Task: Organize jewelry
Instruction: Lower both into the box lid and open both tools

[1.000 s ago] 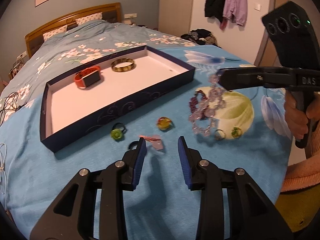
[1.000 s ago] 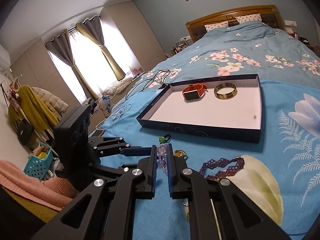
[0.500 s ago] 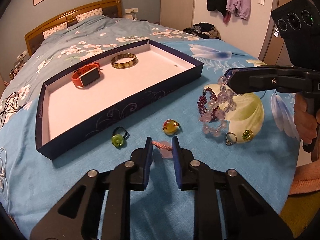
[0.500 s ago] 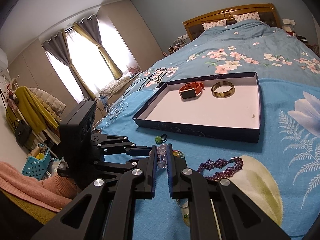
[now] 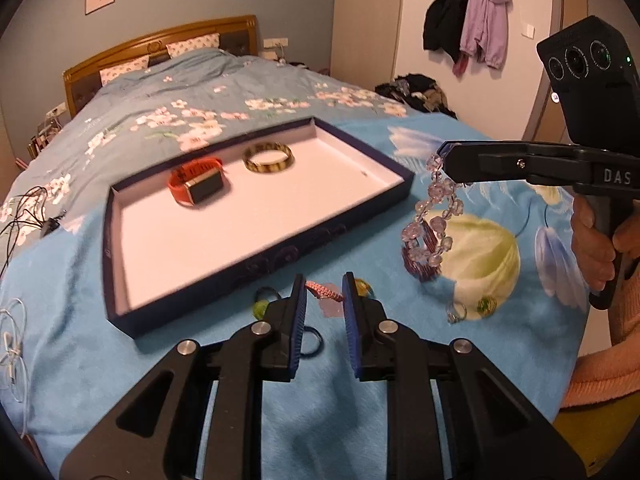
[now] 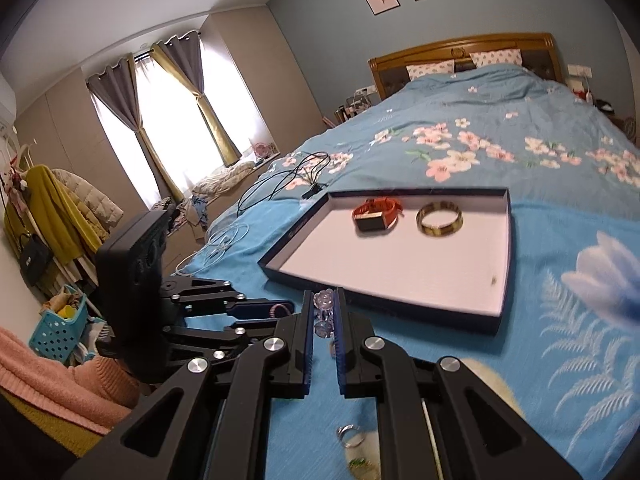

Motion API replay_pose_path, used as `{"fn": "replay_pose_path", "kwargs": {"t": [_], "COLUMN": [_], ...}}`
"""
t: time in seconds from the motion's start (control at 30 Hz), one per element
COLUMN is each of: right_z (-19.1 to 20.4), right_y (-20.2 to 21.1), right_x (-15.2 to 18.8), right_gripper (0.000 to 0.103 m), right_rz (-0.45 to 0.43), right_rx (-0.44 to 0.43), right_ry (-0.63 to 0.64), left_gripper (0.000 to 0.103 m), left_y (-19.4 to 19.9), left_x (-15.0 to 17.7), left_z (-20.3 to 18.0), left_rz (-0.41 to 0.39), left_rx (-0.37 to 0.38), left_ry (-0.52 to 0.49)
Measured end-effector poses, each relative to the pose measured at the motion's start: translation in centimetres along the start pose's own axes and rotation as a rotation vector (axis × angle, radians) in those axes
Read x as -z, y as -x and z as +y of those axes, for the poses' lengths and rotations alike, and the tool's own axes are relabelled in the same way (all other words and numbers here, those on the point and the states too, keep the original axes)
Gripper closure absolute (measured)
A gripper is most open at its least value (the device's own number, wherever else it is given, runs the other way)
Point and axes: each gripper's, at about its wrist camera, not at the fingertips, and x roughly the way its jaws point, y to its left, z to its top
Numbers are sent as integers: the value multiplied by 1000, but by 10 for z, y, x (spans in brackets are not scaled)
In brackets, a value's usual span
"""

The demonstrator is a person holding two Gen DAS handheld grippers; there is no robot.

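From my left wrist view, my left claw (image 5: pixel 323 292) sits nearly closed on a pink braided band (image 5: pixel 325 291), one end at the left pad. Beyond it the navy tray (image 5: pixel 256 264) lies on the bed (image 5: pixel 160 120), holding an orange watch (image 5: pixel 198 184) and a bangle (image 5: pixel 268 158). To the right my right claw (image 5: pixel 442 162), its handle lettered "DAS", clenches a clear bead bracelet (image 5: pixel 434 216) that dangles above a purple bracelet (image 5: pixel 420 264); two rings (image 5: pixel 472 308) lie on the bedspread nearby. From my right wrist view, the right claw (image 6: pixel 322 308) is clamped on the clear beads, the tray (image 6: pixel 505 264) lies just beyond with watch (image 6: pixel 376 216) and bangle (image 6: pixel 440 220) inside, and the left claw (image 6: pixel 276 308) is at left, the pink band at its tips.
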Motion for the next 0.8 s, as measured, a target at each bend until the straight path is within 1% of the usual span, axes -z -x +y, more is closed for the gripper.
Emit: {"fn": "replay_pose_path", "kwargs": {"t": [0.2,0.33,0.57,0.8], "right_z": [-2,-3,-9,-23], "right_y": [-3,-8,-30,-56], "right_x": [-23,-37,-58,-69], "right_gripper": [95,95,95,95], "right_rz": [-26,-33,-17,5], "right_rx": [29,39,57,70], "right_ry": [37,62,76,47], "left_gripper": [84,84,84,84], "left_y": [8,10,3,-9], "left_x": [-16,-23,-39,-50], "left_z": [13,20,35,55], "left_rz": [-40,-53,-61,-54], "left_rx": [-37,-60,-104,-133], "left_ry": [11,12,7,23]}}
